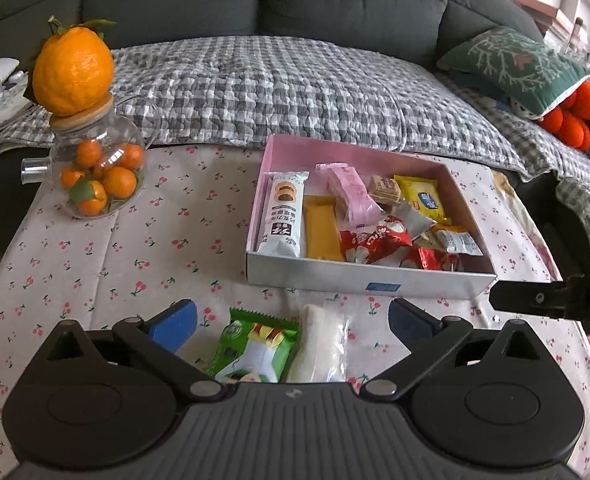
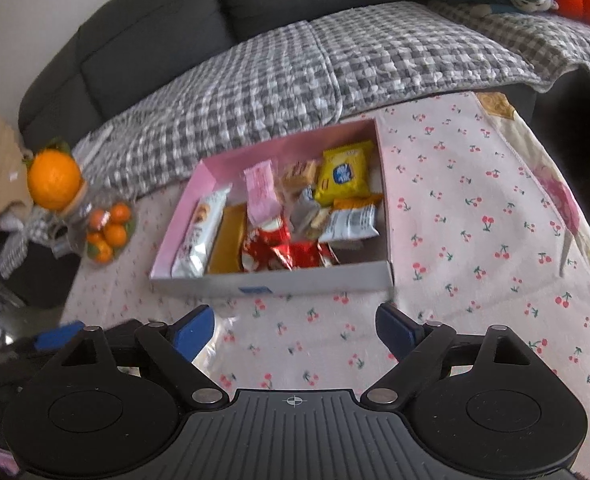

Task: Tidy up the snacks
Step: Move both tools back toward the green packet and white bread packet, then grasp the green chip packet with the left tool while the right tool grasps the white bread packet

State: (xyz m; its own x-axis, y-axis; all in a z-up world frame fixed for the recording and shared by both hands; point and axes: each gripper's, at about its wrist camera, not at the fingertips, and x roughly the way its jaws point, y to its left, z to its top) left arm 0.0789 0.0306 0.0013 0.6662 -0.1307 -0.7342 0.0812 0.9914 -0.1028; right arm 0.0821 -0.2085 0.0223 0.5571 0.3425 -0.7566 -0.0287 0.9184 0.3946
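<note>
A pink-lined box [image 1: 355, 282] [image 2: 279, 280] on the cherry-print cloth holds several wrapped snacks. In the left wrist view a green snack packet [image 1: 255, 350] and a clear-wrapped white snack [image 1: 323, 348] lie on the cloth just in front of the box, between the fingers of my open left gripper [image 1: 293, 322]. My right gripper [image 2: 295, 326] is open and empty over bare cloth in front of the box; it shows in the left wrist view as a black finger [image 1: 535, 300] at the right. A clear wrapper edge [image 2: 219, 340] lies by its left finger.
A glass jar of small oranges [image 1: 99, 176] [image 2: 103, 232] with a big orange on its lid stands at the table's far left. A grey sofa with a checked blanket [image 1: 275, 88] runs behind the table. A green cushion [image 1: 515, 68] lies at the right.
</note>
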